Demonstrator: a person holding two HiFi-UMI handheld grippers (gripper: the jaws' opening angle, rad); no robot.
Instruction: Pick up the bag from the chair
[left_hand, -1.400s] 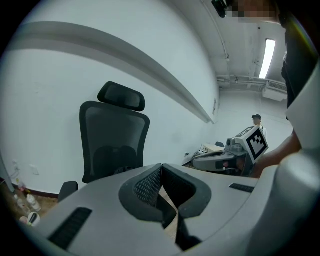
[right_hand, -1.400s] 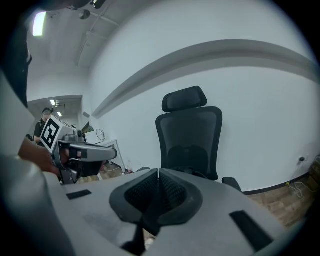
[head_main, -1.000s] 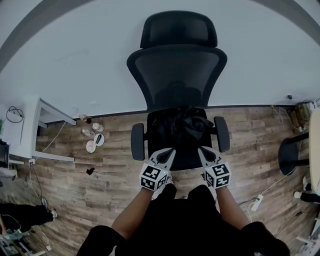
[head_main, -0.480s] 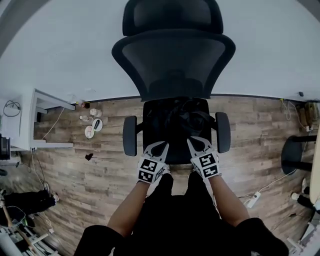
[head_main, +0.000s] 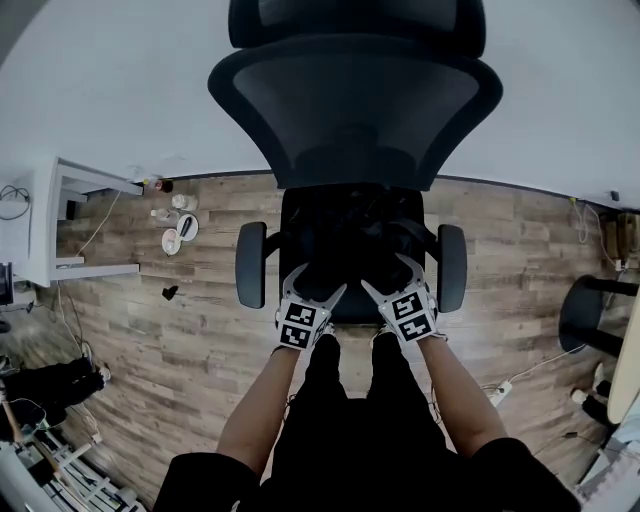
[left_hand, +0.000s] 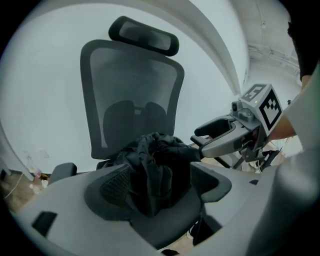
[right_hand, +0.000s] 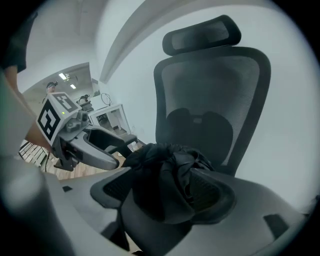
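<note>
A crumpled black bag (head_main: 365, 235) lies on the seat (head_main: 350, 306) of a black office chair. My left gripper (head_main: 318, 283) and right gripper (head_main: 388, 275) hover side by side over the seat's front edge, both pointing at the bag. Their jaws have just been opening and stand wide. In the left gripper view the bag (left_hand: 155, 155) sits in the gap of the left gripper (left_hand: 160, 176), untouched by its pads, and the right gripper (left_hand: 220, 137) shows beside it. The right gripper view has the bag (right_hand: 165, 167) framed by the right gripper (right_hand: 162, 192), with the left gripper (right_hand: 100, 145) alongside.
The chair's mesh backrest (head_main: 355, 110) rises behind the bag, with armrests (head_main: 250, 278) (head_main: 452, 268) on either side. A white desk (head_main: 40, 215) and small floor clutter (head_main: 175, 235) lie left. A power strip (head_main: 497, 392) and another chair base (head_main: 590, 315) are at the right.
Both grippers have dropped and moved forward over the seat's front edge, closer to the bag. Their jaws have spread from shut to wide. The chair looms nearer.
</note>
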